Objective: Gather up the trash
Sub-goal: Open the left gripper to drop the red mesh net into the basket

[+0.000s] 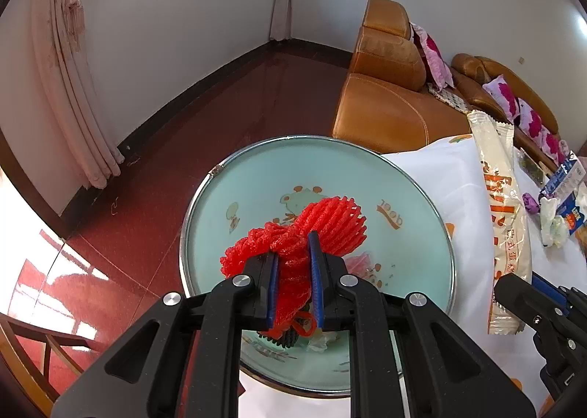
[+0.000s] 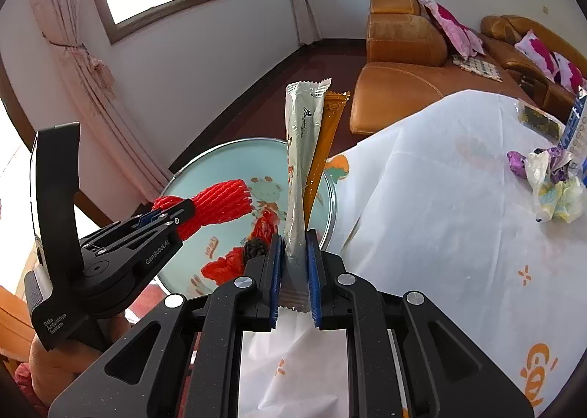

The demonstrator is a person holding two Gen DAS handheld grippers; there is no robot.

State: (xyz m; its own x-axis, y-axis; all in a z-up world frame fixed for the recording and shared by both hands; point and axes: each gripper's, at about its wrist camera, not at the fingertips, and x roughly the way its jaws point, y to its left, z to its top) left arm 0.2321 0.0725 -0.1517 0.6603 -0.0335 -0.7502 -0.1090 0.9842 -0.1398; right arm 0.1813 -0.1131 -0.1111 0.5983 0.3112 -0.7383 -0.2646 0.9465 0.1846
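My left gripper [image 1: 292,264] is shut on a red foam fruit net [image 1: 323,227] and holds it over a pale green basin [image 1: 411,175]. In the right wrist view the left gripper [image 2: 165,216] holds the red net [image 2: 216,207] above the basin [image 2: 205,161], which contains more red netting [image 2: 227,260] and a dark pine-cone-like piece [image 2: 255,248]. My right gripper [image 2: 293,264] is shut on a long white snack wrapper [image 2: 301,161] with an orange wrapper [image 2: 326,139] behind it, both upright beside the basin. In the left wrist view the wrapper [image 1: 502,220] and the right gripper [image 1: 528,293] appear at the right.
A white printed tablecloth [image 2: 440,234] covers the table. Crumpled wrappers and tissue [image 2: 550,190] lie at its far right, with a blue box [image 2: 576,124] and a dark packet [image 2: 539,120]. An orange leather sofa [image 2: 403,36] with pink cushions stands behind; red floor lies to the left.
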